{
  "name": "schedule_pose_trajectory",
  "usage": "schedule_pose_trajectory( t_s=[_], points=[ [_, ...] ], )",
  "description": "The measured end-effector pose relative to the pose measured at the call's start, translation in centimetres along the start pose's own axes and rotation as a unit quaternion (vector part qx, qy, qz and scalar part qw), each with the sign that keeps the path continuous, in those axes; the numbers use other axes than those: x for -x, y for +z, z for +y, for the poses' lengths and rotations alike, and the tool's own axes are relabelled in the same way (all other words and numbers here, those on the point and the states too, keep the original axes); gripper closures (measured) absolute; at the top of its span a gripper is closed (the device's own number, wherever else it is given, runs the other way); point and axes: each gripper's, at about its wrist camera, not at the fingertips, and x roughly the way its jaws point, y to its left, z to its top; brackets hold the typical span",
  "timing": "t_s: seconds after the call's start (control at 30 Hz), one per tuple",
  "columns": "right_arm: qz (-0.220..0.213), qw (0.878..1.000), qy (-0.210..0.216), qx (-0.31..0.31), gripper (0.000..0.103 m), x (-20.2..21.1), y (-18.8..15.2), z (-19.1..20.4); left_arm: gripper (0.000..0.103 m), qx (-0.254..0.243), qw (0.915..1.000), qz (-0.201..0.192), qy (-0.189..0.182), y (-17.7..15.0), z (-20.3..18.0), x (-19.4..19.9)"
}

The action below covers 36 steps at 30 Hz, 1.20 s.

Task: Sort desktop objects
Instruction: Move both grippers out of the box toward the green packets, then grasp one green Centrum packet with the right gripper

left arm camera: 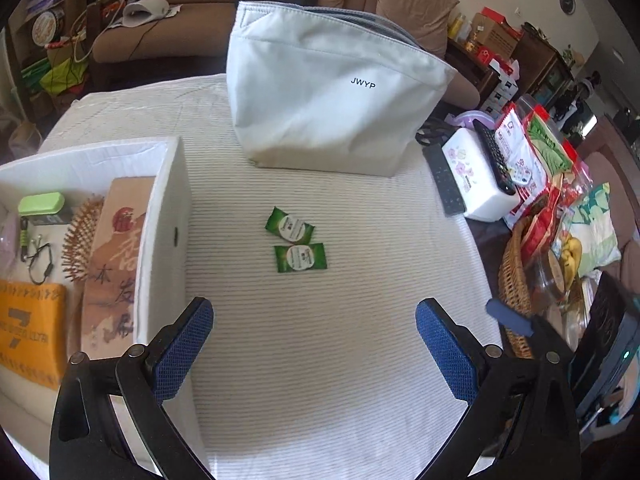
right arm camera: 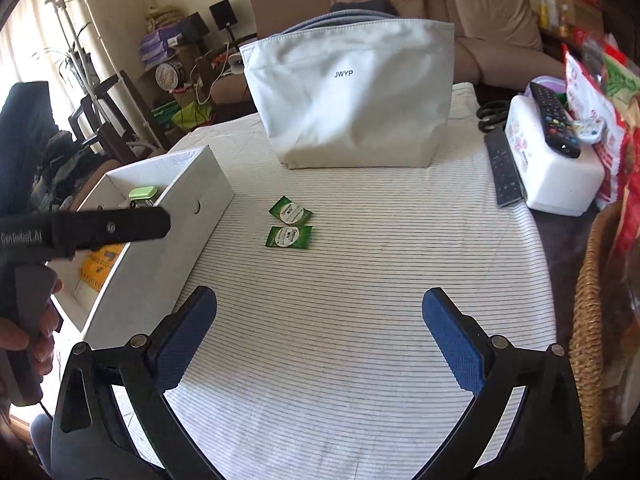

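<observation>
Green sachets, two of them, lie side by side in the middle of the striped tabletop (left arm camera: 340, 360): the farther sachet (left arm camera: 289, 226) and the nearer sachet (left arm camera: 301, 257), close together and touching nothing else. Seen from the left tongs (left arm camera: 314, 346), they sit at twelve o'clock, ahead of the blue pads, which stand wide apart with nothing between them. The right tongs (right arm camera: 320, 338) are likewise spread and empty, with the sachets at about eleven o'clock. A white box (left arm camera: 166, 240) stands at nine o'clock of the sachets, holding a wooden hairbrush (left arm camera: 82, 240), a light green case (left arm camera: 41, 203), a brown paper bag (left arm camera: 114, 264) and a yellow packet (left arm camera: 30, 328). A pale grey JWYP bag (left arm camera: 332, 96) stands upright at twelve o'clock, beyond the sachets. At two o'clock, a remote control (left arm camera: 493, 156) rests on a white tissue box (left arm camera: 478, 176), with a second remote (left arm camera: 444, 180) flat just beside it. A wicker basket (left arm camera: 514, 280) sits at three o'clock.
</observation>
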Motion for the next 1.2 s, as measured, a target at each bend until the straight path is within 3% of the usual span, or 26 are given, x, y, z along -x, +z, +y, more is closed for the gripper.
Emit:
schedule_pose_trajectory(
  t_s=[0.2, 0.33, 0.6, 0.8, 0.9, 0.93, 0.97, 1.07, 1.2],
  points=[
    [-0.004, 0.999, 0.035, 0.026, 0.008, -5.6, -0.2, -0.6, 0.0, 0.016, 0.9985, 0.046, -0.025, 4.1, -0.1, -6.2],
    [0.004, 0.996, 0.06, 0.062, 0.016, -8.8, 0.8, -0.3, 0.0, 0.019, 0.9978, 0.06, -0.021, 6.3, 0.4, -9.0],
    [0.03, 0.986, 0.087, 0.138, 0.016, -14.0, 2.8, 2.2, 0.0, 0.07, 0.9947, 0.043, -0.062, 9.2, 2.8, -9.1],
    [0.065, 0.963, 0.075, 0.25, 0.018, -17.0, 3.2, 5.0, 0.0, 0.067, 0.9936, 0.042, -0.081, 9.8, 3.5, -8.1],
    [0.099, 0.948, 0.069, 0.294, 0.035, -18.4, 3.2, 6.0, 0.0, 0.071, 0.9923, 0.042, -0.092, 9.7, 3.8, -7.7],
    [0.098, 0.947, 0.071, 0.298, 0.039, -18.5, 3.3, 6.2, 0.0, 0.074, 0.9918, 0.041, -0.096, 9.7, 3.8, -7.7],
    [0.101, 0.947, 0.073, 0.298, 0.051, -18.5, 3.4, 6.3, 0.0, 0.077, 0.9911, 0.04, -0.101, 9.7, 3.9, -7.6],
    [0.107, 0.946, 0.072, 0.298, 0.066, -18.1, 3.4, 6.4, 0.0, 0.08, 0.9904, 0.042, -0.105, 9.3, 4.1, -7.6],
    [0.119, 0.946, 0.064, 0.295, 0.075, -16.8, 2.5, 6.0, 0.0, 0.077, 0.9908, 0.049, -0.1, 8.5, 4.0, -8.0]
  ],
)
